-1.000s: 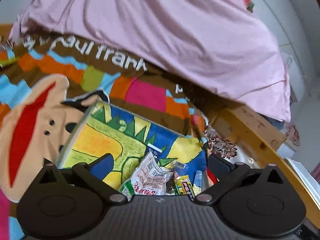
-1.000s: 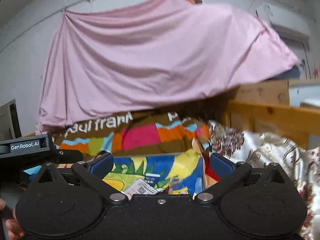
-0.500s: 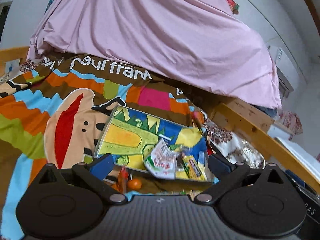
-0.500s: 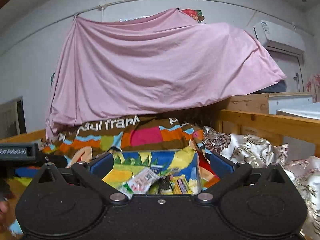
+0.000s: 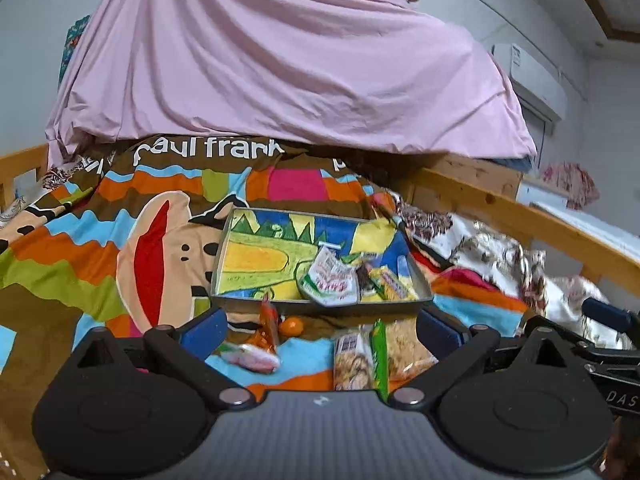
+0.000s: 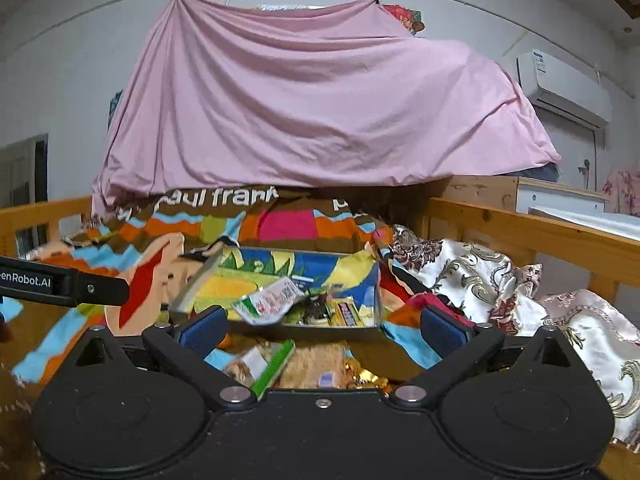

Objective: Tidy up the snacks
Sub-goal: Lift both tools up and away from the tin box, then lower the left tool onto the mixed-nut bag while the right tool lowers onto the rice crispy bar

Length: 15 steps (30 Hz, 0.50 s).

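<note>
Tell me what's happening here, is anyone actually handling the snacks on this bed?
Not right now. A person holds the left gripper and right gripper open and empty over the Paul Frank blanket. The dinosaur-print tray already holds a white-and-green packet and a yellow packet. Loose on the blanket before it lie an orange packet, a small orange fruit, a pink-and-white wrapper, and a green-edged snack bag.
</note>
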Tool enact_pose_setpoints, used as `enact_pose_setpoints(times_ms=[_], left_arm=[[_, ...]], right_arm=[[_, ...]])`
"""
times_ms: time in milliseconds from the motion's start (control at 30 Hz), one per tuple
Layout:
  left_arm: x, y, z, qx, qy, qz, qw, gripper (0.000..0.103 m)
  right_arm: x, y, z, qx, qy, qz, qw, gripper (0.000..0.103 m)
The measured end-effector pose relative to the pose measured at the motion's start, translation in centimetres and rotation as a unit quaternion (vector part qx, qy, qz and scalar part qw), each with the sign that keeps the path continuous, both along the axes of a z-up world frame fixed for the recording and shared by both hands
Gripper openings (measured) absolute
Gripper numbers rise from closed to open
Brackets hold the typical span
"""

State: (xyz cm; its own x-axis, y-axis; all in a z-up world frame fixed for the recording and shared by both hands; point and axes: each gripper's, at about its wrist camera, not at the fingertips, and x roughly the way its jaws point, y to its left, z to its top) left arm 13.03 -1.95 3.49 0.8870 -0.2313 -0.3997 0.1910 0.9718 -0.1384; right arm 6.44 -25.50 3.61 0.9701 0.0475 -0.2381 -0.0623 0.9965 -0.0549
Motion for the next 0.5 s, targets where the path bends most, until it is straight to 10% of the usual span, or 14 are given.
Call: enact_pose_setpoints(times_ms=[500], left_arm=[[-0.5,0.2,-4.3,0.071,0.049,0.007,0.9963,0.103]], right_arm=[[3.1,1.3,-2.7,-0.032,0.099,0.004,0.995,0.102]])
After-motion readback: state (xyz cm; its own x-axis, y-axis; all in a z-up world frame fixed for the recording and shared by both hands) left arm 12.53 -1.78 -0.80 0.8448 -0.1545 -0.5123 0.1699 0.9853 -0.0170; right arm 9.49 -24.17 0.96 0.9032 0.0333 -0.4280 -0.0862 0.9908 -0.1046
